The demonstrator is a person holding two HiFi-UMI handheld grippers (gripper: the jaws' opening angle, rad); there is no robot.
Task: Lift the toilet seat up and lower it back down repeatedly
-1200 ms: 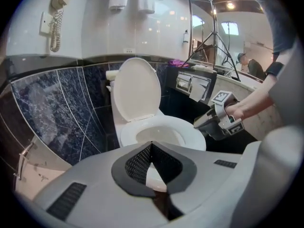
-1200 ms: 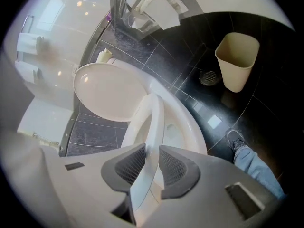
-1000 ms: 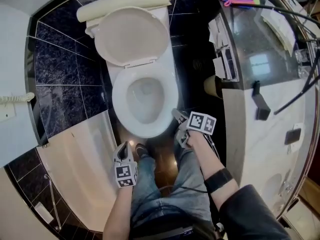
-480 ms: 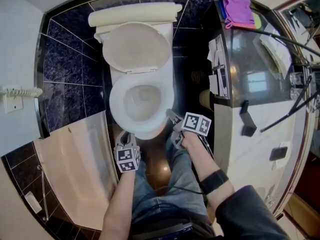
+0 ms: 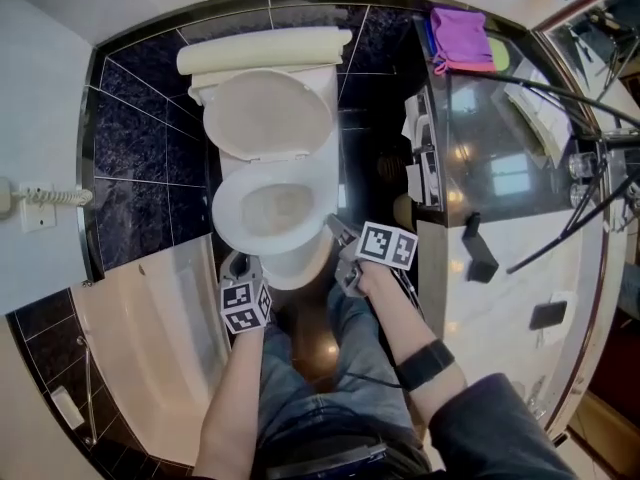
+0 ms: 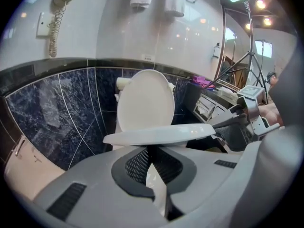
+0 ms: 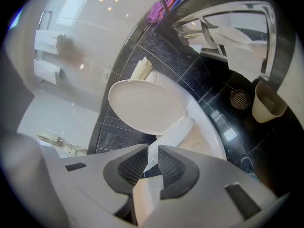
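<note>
Open bowl (image 7: 214,136), pale inside. Beige bin (image 7: 267,103) by the counter (image 5: 520,268), contents not visible. The toilet seat (image 6: 156,134) is raised partway off the rim, w/ lid (image 6: 145,99) upright behind.

R gripper (image 7: 148,161): jaws just been closing, clamped on seat's front edge. L gripper (image 6: 148,156): jaws together, tips just below seat edge.

Tight floor strip btw tub (image 5: 150,318) & counter.

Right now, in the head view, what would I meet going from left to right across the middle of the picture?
Coiled phone cord → dark tiled wall → toilet → small beige bin → glass-topped counter.
</note>
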